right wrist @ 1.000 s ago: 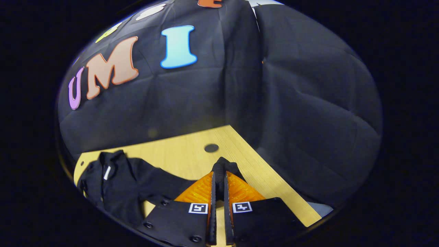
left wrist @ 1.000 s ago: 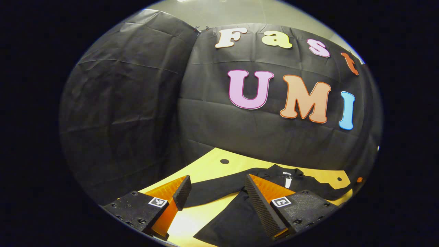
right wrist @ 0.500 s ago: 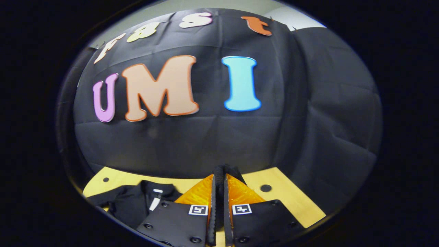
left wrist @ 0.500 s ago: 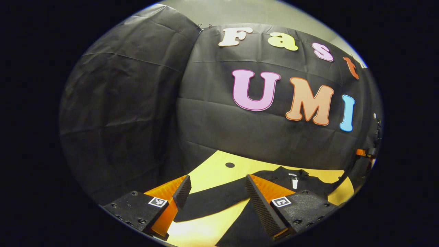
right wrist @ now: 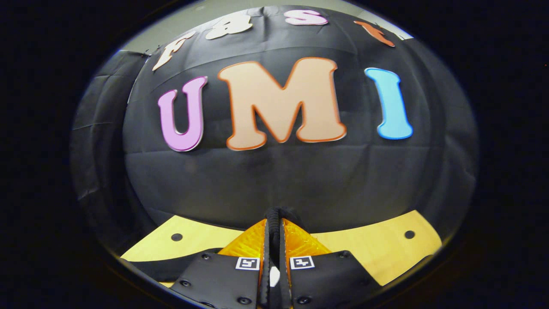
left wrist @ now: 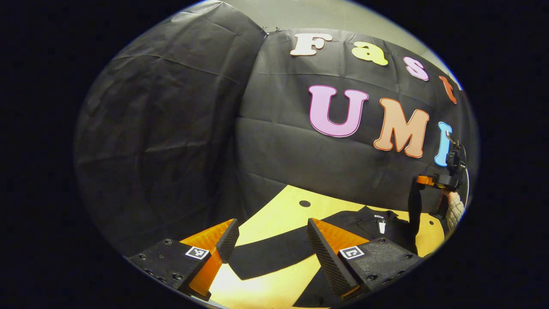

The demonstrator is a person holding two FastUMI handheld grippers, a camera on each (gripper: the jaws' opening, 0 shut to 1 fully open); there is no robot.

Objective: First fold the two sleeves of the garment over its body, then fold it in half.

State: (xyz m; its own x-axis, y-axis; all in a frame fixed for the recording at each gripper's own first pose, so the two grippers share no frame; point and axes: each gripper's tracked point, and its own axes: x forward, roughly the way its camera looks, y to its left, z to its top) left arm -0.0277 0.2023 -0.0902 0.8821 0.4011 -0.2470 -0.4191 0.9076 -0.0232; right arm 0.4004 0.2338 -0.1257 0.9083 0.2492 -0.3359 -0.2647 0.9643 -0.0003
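Black fabric, the garment (left wrist: 364, 223), lies spread on the pale wooden counter (left wrist: 274, 214) ahead of the left hand-held gripper (left wrist: 270, 240). That gripper's jaws stand wide apart, holding nothing. One sleeve (left wrist: 274, 253) runs crosswise before its fingertips, its long axis from beyond the right finger toward the left finger, where the cuff end rests on the counter. The collar, with a white tag (left wrist: 381, 225), sits farther ahead and to the right.

The right hand-held gripper (right wrist: 274, 234) has its two fingers pressed together on a bunch of black cloth, in all likelihood the cuff of the other sleeve (left wrist: 414, 201). In the left gripper view this sleeve hangs as a near-vertical strip from that gripper, down to the garment's far shoulder, with a hand (left wrist: 453, 210) just behind.

Judgement: the raised sleeve is the step in hand; its coming move is across, toward the garment's body below. The left gripper is nearer the flat sleeve, which awaits its own fold.
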